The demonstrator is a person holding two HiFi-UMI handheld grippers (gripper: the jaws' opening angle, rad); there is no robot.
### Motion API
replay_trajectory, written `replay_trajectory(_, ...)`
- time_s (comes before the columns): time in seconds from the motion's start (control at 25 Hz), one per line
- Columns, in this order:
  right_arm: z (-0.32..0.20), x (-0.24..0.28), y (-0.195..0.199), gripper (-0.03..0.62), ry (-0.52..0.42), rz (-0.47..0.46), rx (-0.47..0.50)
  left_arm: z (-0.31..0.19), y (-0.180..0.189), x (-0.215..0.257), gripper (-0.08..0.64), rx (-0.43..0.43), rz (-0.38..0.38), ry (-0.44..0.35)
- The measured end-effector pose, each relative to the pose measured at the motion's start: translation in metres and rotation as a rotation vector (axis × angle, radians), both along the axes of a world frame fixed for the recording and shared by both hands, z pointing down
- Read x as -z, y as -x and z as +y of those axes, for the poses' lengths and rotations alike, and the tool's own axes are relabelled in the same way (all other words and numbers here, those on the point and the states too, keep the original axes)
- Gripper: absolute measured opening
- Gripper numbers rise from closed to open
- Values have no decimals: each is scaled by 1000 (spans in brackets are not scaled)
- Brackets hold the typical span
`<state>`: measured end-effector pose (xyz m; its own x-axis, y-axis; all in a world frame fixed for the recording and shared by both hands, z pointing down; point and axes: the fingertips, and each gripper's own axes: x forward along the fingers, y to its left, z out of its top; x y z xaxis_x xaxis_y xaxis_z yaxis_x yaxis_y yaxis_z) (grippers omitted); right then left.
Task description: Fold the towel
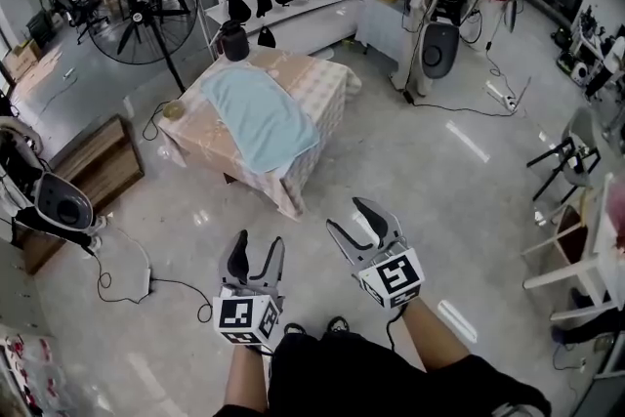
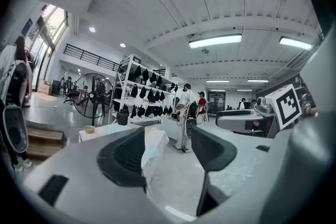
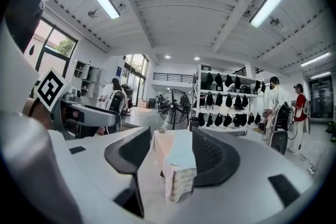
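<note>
Both tools empty, jaws apart: left gripper point(image 1: 259, 247) and right gripper point(image 1: 350, 220) held side by side over the floor, well apart from the table point(image 1: 330, 83). Towel point(image 1: 259, 117) lies spread flat on the table, unfolded.

A light blue towel point(image 1: 259, 117) lay on a desk point(image 1: 322, 88) draped in beige, faintly checked cloth. Both grippers were grey with black pads and black-and-white square markers.
</note>
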<state>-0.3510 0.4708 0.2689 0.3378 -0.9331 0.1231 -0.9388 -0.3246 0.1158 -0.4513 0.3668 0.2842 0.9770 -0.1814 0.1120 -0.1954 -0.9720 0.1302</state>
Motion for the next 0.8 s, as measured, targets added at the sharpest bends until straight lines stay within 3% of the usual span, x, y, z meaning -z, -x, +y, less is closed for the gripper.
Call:
replay_trajectory(0.4,41,-23,-12,239,34,-6,8,28,5,-27,259,55,-48,23)
replay_trajectory(0.8,41,-39,-41,239,42,-33,-9,25,-24,-43,259,42,-82,33)
